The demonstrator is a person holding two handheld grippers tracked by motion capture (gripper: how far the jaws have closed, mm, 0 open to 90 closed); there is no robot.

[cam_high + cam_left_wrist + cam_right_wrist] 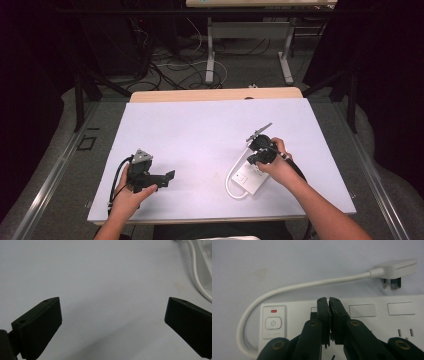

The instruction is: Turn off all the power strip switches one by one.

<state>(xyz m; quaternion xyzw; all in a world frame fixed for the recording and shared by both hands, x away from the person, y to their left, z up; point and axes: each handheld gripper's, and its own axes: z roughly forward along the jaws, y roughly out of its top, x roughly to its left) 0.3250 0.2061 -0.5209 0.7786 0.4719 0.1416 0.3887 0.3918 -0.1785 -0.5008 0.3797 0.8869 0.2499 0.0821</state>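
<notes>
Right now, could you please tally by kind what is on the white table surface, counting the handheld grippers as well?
Power strips: 1, the white power strip with its cable and plug
Grippers: 2, the left gripper, jaws wide apart, and the right gripper, jaws closed over the strip
Total: 3

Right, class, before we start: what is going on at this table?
A person works at a white table with a gripper in each hand. The right gripper is over a white power strip, its jaws closed together just above the strip's top face, near the power button. The strip's cable loops round to its loose plug. The left gripper is open above bare table, holding nothing.
</notes>
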